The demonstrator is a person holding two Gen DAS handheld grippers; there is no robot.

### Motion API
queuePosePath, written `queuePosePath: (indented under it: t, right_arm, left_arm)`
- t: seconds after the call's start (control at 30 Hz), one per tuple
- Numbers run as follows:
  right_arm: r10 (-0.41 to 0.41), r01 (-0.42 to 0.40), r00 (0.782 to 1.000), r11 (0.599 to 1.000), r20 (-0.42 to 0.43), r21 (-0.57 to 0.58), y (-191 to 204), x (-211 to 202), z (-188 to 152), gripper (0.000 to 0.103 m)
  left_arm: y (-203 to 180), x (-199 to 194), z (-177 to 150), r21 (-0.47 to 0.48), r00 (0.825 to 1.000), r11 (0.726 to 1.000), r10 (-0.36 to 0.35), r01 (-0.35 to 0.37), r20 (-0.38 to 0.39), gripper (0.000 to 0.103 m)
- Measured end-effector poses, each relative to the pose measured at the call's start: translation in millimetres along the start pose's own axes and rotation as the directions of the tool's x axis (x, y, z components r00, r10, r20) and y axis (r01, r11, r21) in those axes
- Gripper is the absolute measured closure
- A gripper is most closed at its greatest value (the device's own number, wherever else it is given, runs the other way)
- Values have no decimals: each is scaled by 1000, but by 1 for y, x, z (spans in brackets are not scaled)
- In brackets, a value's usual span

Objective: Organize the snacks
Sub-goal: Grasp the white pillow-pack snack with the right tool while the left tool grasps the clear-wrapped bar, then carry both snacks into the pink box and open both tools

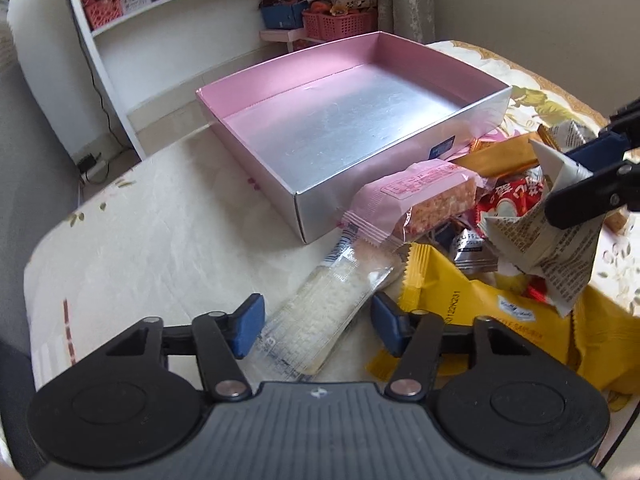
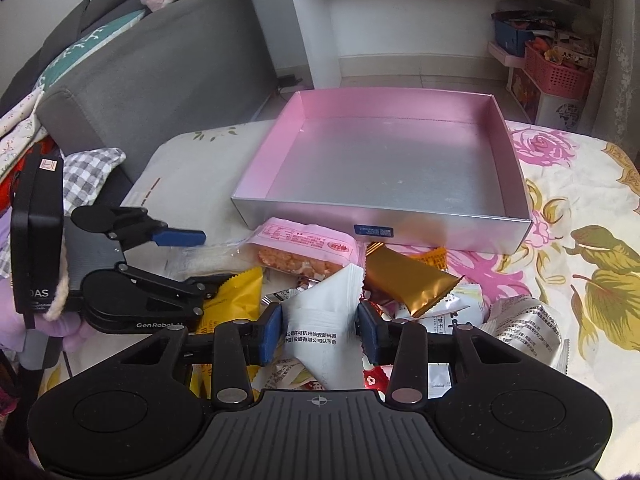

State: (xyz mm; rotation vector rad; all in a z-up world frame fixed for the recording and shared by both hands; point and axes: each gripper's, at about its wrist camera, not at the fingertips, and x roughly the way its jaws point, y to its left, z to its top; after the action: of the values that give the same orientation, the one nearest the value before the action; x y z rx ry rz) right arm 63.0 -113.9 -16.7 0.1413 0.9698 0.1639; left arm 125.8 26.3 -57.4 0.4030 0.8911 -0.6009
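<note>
Silver tray point(image 2: 400, 164), pink walls, sits empty on flowered cloth point(image 2: 580, 216); sofa point(image 2: 160, 64) shows only in right view. Snack pile crowds tray's near edge: pink bar point(image 1: 420, 196), yellow bag point(image 1: 500, 320). Right gripper point(image 2: 320, 328) clamps white packet point(image 2: 324, 312). Left gripper point(image 1: 316, 324) half-open, straddling clear packet point(image 1: 328, 300), pads apart.

Hidden and cut off

The clear packet's point(image 1: 320, 312) near end lies hidden under the left gripper point(image 1: 318, 328); the yellow bag point(image 1: 500, 312) is partly buried, and the shelf clutter point(image 1: 320, 4) seems too blurred to identify.
</note>
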Motion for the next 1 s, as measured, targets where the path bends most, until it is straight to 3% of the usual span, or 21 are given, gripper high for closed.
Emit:
queuePosePath:
  t: [0.17,0.33,0.57,0.77,1.0]
  right_arm:
    - [0,-1,1000,1000,14,22,-5,-5,2,64]
    - [11,-12,999,999,37,43,-10,-12,7,65]
    - [28,-34,997,995,66,93,-18,-18,14,65]
    - [32,-45,995,989,93,140,-28,-24,22,66]
    - [29,-62,988,973,151,220,-49,-36,36,66]
  left_arm:
    - [-5,-5,-3,-90,1000,996,0,-2,-17,67]
    - [-11,-14,-9,-120,999,992,27,-31,-37,81]
    - [4,-26,-16,-265,998,964,-40,27,-44,87]
    - [0,-44,-13,-285,998,958,-50,40,-28,88]
    - [2,-66,2,-308,998,950,-46,59,50,88]
